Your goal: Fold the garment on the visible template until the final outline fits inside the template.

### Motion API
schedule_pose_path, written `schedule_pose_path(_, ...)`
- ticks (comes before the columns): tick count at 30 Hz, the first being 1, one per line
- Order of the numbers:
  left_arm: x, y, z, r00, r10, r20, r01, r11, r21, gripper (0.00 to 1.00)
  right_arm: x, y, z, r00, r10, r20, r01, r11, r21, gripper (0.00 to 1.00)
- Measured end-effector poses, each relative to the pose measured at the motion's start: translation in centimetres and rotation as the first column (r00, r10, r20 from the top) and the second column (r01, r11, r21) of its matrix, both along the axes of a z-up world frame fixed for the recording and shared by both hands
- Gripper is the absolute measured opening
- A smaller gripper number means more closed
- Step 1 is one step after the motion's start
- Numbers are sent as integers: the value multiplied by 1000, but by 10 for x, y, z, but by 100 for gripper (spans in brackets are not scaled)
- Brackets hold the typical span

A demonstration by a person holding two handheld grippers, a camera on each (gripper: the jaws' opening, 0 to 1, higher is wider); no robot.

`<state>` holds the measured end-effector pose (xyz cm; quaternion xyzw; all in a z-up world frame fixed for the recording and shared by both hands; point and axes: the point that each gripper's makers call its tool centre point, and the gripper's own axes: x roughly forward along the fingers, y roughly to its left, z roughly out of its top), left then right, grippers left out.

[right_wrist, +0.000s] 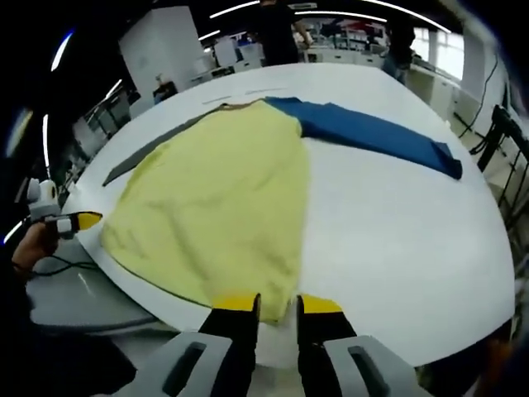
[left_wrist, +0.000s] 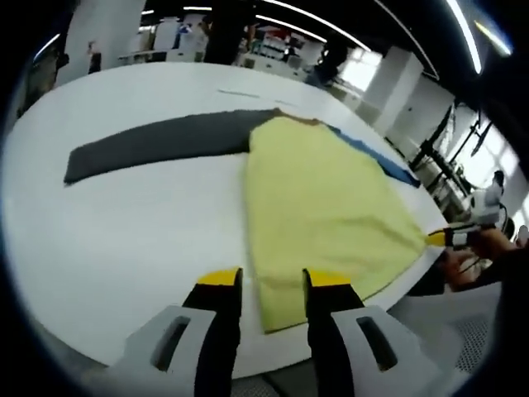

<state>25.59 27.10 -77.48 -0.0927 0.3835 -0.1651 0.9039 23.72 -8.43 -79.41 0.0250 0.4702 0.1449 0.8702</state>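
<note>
Left gripper stands at the near hem of the yellow garment, its yellow-tipped jaws apart with the cloth's edge lying between them; whether they are pinching the fabric I cannot tell; in the right gripper view this same tool shows at the far left, a hand behind it, its tip at the garment's corner. Right gripper sits at the opposite near corner of the hem, jaws only narrowly parted and astride the cloth edge; again no firm grip can be confirmed.

The garment lies flat on the white table, hem toward the person and neck far away; a dark grey sleeve stretches out to the left and a blue sleeve to the right; a thin dark outline, likely the template, peeks from under the hem.

By the look of it the fabric is light, soft and limp; it should drape and slide on the smooth table rather than hold shape; taking it at the two hem corners seems best, lifting both evenly so the fold stays square.
</note>
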Motion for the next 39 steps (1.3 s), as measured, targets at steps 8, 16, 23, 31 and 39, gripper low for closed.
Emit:
schedule_pose_path(8,10,-4,11,995,-63,82,59,997,47,51,20,6,21,994,56,94,-59,998,38,43)
schedule_pose_path(16,22,-7,25,981,-100,166,89,993,73,65,44,-1,40,977,82,196,-89,996,25,63)
schedule_pose_path(23,28,-15,35,970,-134,204,118,989,88,81,63,-15,50,968,90,235,-93,996,4,79)
schedule_pose_path(31,33,-20,44,959,-159,234,140,986,94,97,89,-39,59,960,81,270,-78,997,-22,86)
schedule_pose_path(39,38,-21,53,945,-175,275,156,984,92,99,116,-78,59,957,70,281,-51,996,-77,87)
